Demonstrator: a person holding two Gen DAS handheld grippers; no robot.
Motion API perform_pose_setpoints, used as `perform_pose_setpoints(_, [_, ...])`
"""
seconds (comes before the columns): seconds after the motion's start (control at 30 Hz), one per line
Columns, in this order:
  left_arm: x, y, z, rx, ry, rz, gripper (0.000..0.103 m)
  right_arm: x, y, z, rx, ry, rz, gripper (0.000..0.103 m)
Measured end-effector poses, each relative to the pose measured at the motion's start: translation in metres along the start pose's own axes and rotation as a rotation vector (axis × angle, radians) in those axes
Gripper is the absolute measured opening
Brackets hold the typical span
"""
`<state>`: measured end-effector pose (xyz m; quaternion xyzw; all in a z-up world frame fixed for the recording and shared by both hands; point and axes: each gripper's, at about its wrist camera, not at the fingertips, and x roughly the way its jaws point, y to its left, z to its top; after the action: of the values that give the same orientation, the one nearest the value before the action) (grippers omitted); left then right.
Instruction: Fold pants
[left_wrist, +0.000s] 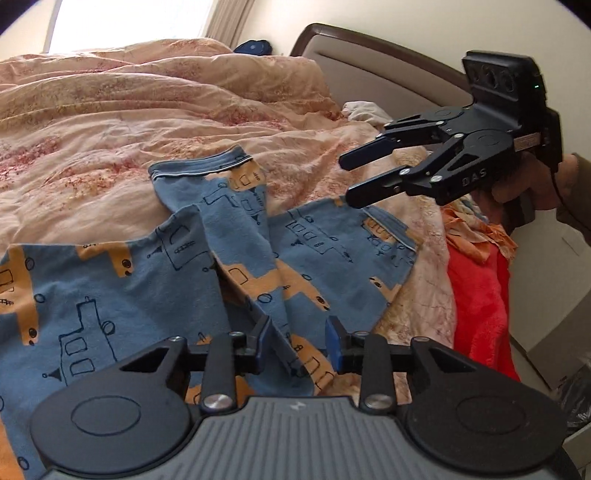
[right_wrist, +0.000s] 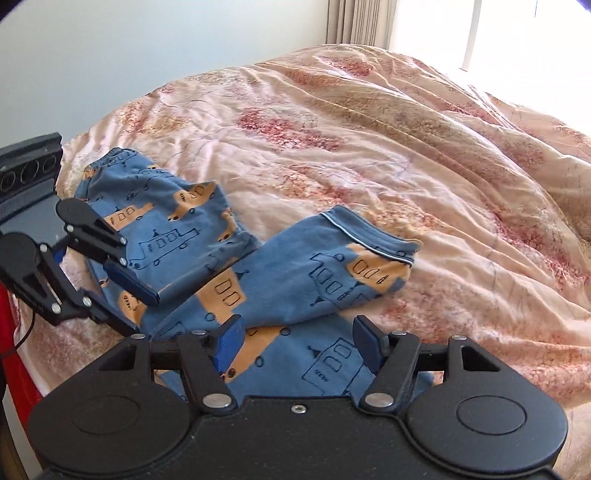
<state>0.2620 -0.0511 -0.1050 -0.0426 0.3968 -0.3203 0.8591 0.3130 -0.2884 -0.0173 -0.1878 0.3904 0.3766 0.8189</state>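
On the quilt, at our twelve o'clock, the pants lie rumpled; left gripper and right gripper hang unclenched, empty. We should flatten both legs before creasing.

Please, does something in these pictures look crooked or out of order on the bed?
Yes. The blue patterned pants lie untidily on the floral duvet: the two legs cross each other at an angle, and the cloth bunches where they meet. Both hand-held grippers are open and hold nothing.
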Motion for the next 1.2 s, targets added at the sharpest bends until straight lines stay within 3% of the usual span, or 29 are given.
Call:
perform_pose_setpoints(0.13, [0.017, 0.010, -0.001, -0.074, 0.002, 0.083, 0.029, 0.013, -0.011, 0.010, -0.032, 0.004, -0.001, 0.067])
perform_pose_setpoints(0.23, [0.022, 0.014, 0.002, -0.096, 0.000, 0.092, 0.028, 0.027, -0.015, 0.021, -0.059, 0.010, 0.008, 0.067])
perform_pose_setpoints(0.33, [0.022, 0.015, 0.007, -0.112, -0.023, 0.075, 0.013, 0.044, -0.018, 0.038, -0.119, 0.022, 0.017, 0.065])
perform_pose_setpoints(0.47, [0.024, 0.013, 0.007, -0.106, -0.036, 0.072, 0.009, 0.077, -0.025, 0.074, -0.261, 0.071, 0.014, 0.057])
perform_pose_setpoints(0.7, [0.030, 0.013, 0.005, -0.099, -0.039, 0.061, 0.009, 0.158, -0.045, 0.136, -0.436, 0.238, 0.119, 0.048])
perform_pose_setpoints(0.8, [0.032, 0.018, 0.004, -0.111, -0.037, 0.045, 0.009, 0.188, -0.044, 0.145, -0.495, 0.338, 0.160, 0.041])
perform_pose_setpoints(1.07, [0.038, 0.022, 0.001, -0.124, -0.035, 0.036, 0.009, 0.238, -0.042, 0.150, -0.510, 0.535, 0.264, 0.045])
perform_pose_setpoints(1.1, [0.038, 0.022, 0.001, -0.125, -0.034, 0.036, 0.009, 0.240, -0.041, 0.150, -0.516, 0.536, 0.277, 0.032])
perform_pose_setpoints(1.2, [0.036, 0.022, 0.002, -0.122, -0.035, 0.036, 0.009, 0.233, -0.035, 0.149, -0.564, 0.519, 0.308, 0.004])
